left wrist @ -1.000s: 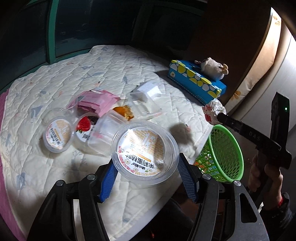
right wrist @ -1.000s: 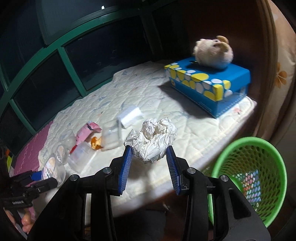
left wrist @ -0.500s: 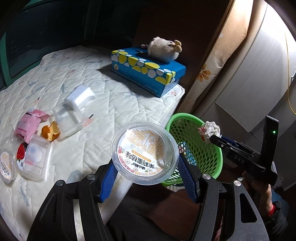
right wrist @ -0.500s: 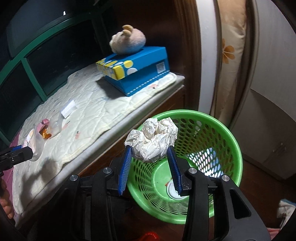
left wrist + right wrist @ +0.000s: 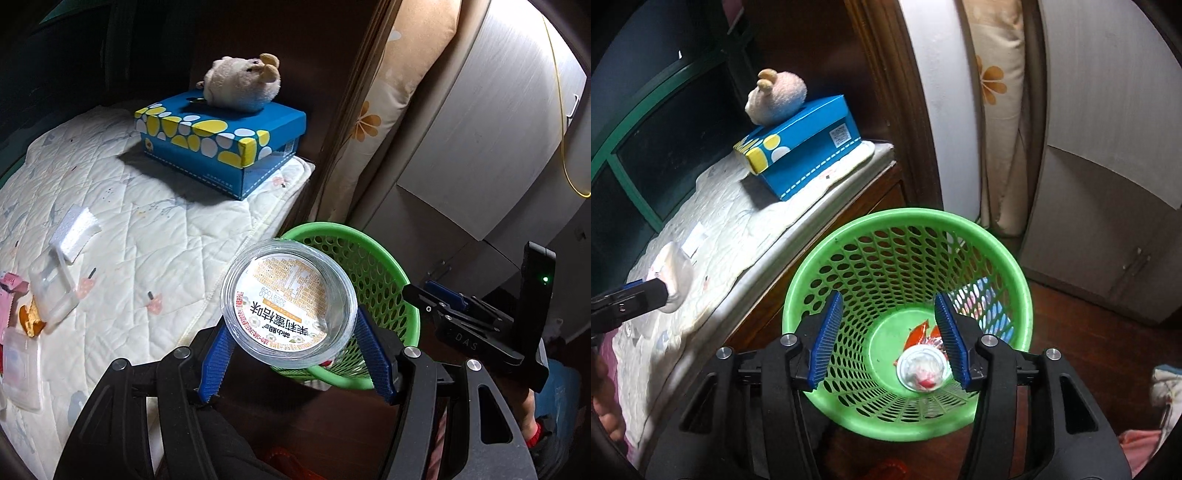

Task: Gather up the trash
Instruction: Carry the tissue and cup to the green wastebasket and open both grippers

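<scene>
Black hand-held gripper [image 5: 886, 332] — blue ribbed pads [image 5: 825, 341]

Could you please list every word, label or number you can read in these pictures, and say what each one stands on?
"DAS": on the black body of the right gripper, seen from the left wrist view.
Large Chinese characters, upside down, on the plastic cup's lid label: not surely readable; its small print is too small.
Code label on the blue box's end: too blurred.

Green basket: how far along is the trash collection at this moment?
Done: some trash already lies in the green basket, and the right gripper over it, jaws just opened, is empty. In hand: the left gripper grips a clear plastic cup at the basket's rim, not yet dropped. Left: the clear containers and a pink wrapper on the quilted pad.
</scene>
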{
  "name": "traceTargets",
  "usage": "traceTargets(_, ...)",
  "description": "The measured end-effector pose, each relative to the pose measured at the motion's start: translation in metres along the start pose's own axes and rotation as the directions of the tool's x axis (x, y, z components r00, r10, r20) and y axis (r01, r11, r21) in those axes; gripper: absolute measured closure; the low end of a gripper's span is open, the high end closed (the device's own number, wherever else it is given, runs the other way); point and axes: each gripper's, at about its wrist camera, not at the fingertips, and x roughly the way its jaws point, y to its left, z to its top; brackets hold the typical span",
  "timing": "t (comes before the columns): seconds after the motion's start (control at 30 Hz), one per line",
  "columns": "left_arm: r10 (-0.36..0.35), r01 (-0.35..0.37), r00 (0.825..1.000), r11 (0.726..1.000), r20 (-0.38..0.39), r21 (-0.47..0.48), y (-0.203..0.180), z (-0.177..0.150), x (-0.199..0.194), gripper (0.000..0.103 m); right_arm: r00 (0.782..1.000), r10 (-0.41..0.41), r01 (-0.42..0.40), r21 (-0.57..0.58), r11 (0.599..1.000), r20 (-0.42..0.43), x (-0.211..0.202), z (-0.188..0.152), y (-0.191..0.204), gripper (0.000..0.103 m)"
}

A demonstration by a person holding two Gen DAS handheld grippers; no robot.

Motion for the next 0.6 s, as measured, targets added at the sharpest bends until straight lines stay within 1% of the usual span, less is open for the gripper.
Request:
traceTargets(0.13, -0.012, 0.013, 1.000, 1.000, -0.024, 0.023, -0.014, 0.006, 0.020, 0.042, 1.000, 0.000, 0.000, 0.022, 1.000, 0.015, -0.010, -0.002, -0.011, 0.049)
traceTargets(0.2, -0.019, 0.020, 0.999, 0.999, -0.041, 0.032, -0.020, 0.009, 0.031, 0.042, 1.000, -0.008, 0.007, 0.024, 1.000, 0.026, -0.016, -0.003, -0.015, 0.044)
traceTargets(0.47, -0.035, 0.041, 0.995, 0.997, -0.094, 0.067, -0.042, 0.016, 0.068, 0.042, 0.998, -0.027, 0.025, 0.036, 0.999, 0.051, -0.028, -0.010, -0.026, 0.043)
traceTargets(0.6, -0.057, 0.065, 0.990, 0.996, -0.125, 0.057, -0.046, 0.017, 0.082, 0.040, 0.999, -0.022, 0.019, 0.067, 0.998, 0.048, -0.030, -0.013, -0.034, 0.042)
